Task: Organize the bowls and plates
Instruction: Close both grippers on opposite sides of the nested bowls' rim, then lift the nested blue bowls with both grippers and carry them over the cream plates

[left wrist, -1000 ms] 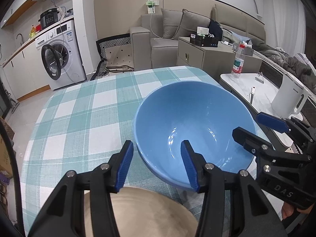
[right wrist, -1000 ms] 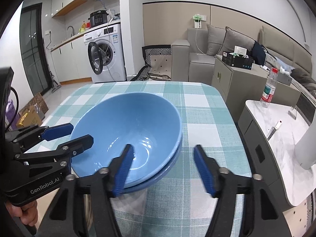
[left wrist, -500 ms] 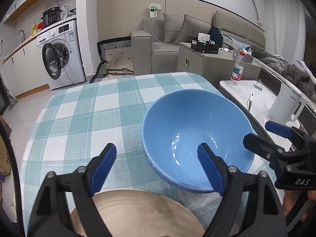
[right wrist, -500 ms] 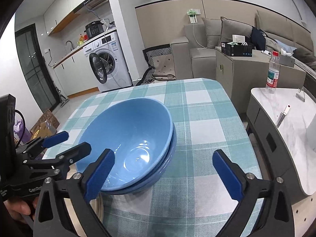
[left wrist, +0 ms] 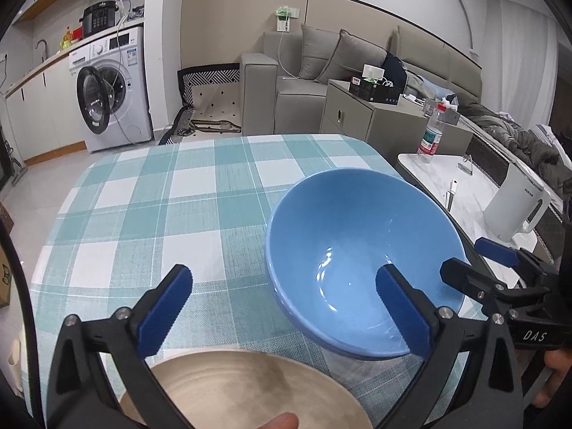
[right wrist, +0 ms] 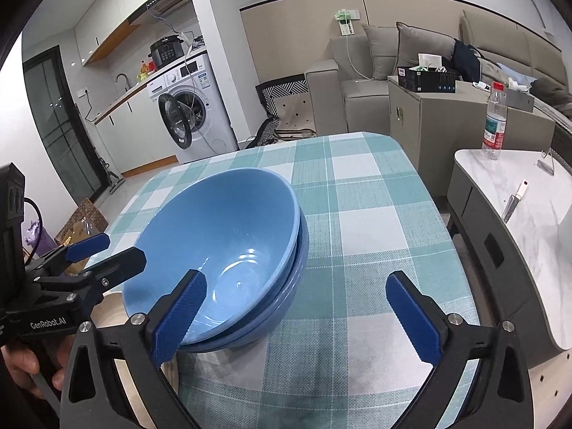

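Observation:
A stack of nested blue bowls [right wrist: 221, 250] stands on the checked tablecloth; in the left wrist view the top bowl [left wrist: 361, 250] is at centre right. My left gripper [left wrist: 284, 282] has its jaws opening wide, the bowl's near rim between them, pads clear of it. My right gripper [right wrist: 296, 286] is open at the bowl's other side, its left finger over the bowl's inside, touching nothing. A beige plate [left wrist: 243, 389] lies under my left gripper, nearest the camera. Each gripper shows in the other's view: right gripper [left wrist: 479, 261], left gripper [right wrist: 107, 254].
The checked table [left wrist: 161, 207] ends close behind the bowls. To the right stands a white marble side table [right wrist: 529, 207] with a white kettle [left wrist: 514, 207] and a water bottle [right wrist: 495, 121]. A fingertip [left wrist: 286, 420] shows at the plate's near edge.
Both grippers have opened from narrow to wide, freeing the top bowl's rim, and drew back slightly. The bowl stays nested on the stack.

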